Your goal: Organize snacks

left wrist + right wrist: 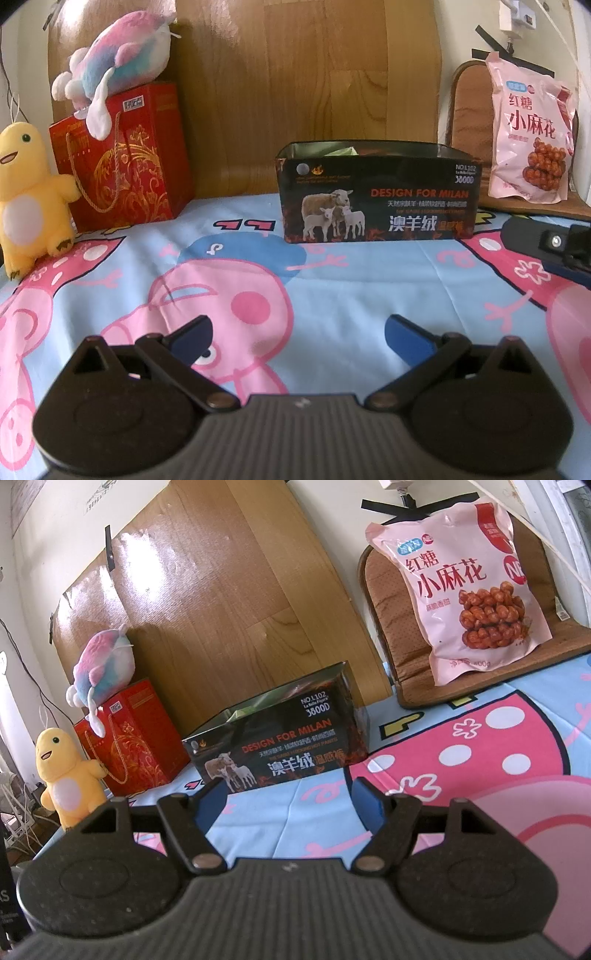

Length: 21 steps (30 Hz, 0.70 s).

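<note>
A pink snack bag printed with fried twists leans upright on a brown cushion at the back right. A black open-topped box with sheep on its front stands on the cartoon sheet, something green showing inside. My left gripper hovers open over the sheet in front of the box, nothing between its blue pads. My right gripper is open too, empty, just short of the box; its tip shows at the right edge of the left wrist view.
A red gift bag stands at the back left with a pink-blue plush on top. A yellow plush sits beside it. A wooden board leans on the wall behind.
</note>
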Each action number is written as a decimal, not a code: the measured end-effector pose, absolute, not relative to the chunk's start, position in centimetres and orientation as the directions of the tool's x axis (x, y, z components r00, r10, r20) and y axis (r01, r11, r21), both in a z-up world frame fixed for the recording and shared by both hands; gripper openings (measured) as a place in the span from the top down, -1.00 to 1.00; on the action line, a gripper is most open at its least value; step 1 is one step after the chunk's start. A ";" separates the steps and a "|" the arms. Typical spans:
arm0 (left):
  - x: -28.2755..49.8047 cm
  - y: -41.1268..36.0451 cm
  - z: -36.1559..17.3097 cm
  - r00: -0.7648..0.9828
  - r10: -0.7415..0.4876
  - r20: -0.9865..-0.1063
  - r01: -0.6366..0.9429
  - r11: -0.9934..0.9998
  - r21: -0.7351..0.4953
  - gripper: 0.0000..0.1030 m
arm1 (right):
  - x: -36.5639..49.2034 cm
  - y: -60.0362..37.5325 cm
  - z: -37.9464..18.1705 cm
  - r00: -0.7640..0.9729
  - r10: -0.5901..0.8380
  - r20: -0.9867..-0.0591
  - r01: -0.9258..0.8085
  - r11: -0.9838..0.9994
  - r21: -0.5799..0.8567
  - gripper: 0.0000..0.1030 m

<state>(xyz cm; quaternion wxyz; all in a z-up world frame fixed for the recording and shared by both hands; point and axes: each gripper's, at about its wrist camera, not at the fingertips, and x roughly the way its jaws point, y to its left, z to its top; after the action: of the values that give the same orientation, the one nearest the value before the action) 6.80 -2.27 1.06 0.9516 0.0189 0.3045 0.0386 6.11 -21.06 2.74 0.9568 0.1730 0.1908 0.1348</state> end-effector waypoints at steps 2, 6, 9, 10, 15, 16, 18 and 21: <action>6.8 -2.2 1.1 0.810 0.082 -0.581 -0.060 0.997 0.056 -1.00 | 6.1 -21.0 2.7 0.891 0.323 -0.319 -0.191 0.904 0.382 -0.49; 6.9 -2.2 1.0 0.807 0.080 -0.585 -0.060 0.997 0.053 -1.00 | 6.1 -21.0 2.7 0.891 0.322 -0.319 -0.192 0.906 0.378 -0.49; 6.8 -2.2 1.1 0.804 0.076 -0.589 -0.060 0.997 0.045 -1.00 | 6.2 -20.9 2.6 0.890 0.324 -0.321 -0.195 0.906 0.375 -0.49; 6.8 -2.1 1.1 0.802 0.071 -0.593 -0.059 0.997 0.040 -1.00 | 6.3 -21.0 2.6 0.890 0.325 -0.321 -0.195 0.905 0.377 -0.49; 6.5 -1.8 1.3 0.778 0.018 -0.628 -0.033 0.999 -0.013 -1.00 | 6.3 -21.1 2.5 0.890 0.323 -0.322 -0.187 0.902 0.388 -0.49; 6.4 -1.8 1.3 0.772 0.017 -0.635 -0.035 0.999 -0.015 -1.00 | 6.3 -21.1 2.5 0.891 0.320 -0.321 -0.185 0.903 0.386 -0.49; 6.1 -1.8 1.3 0.764 0.017 -0.646 -0.040 0.999 -0.022 -1.00 | 6.3 -21.0 2.5 0.891 0.313 -0.328 -0.178 0.907 0.381 -0.49; 5.2 -1.7 1.5 0.759 0.022 -0.651 -0.051 0.998 -0.027 -1.00 | 6.0 -20.7 2.5 0.886 0.299 -0.354 -0.164 0.917 0.363 -0.49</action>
<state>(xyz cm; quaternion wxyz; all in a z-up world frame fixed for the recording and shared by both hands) 5.19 -1.73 1.52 0.9376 -0.0216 0.3466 0.0195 6.01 -20.75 2.55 0.9573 0.1636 0.2055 0.1210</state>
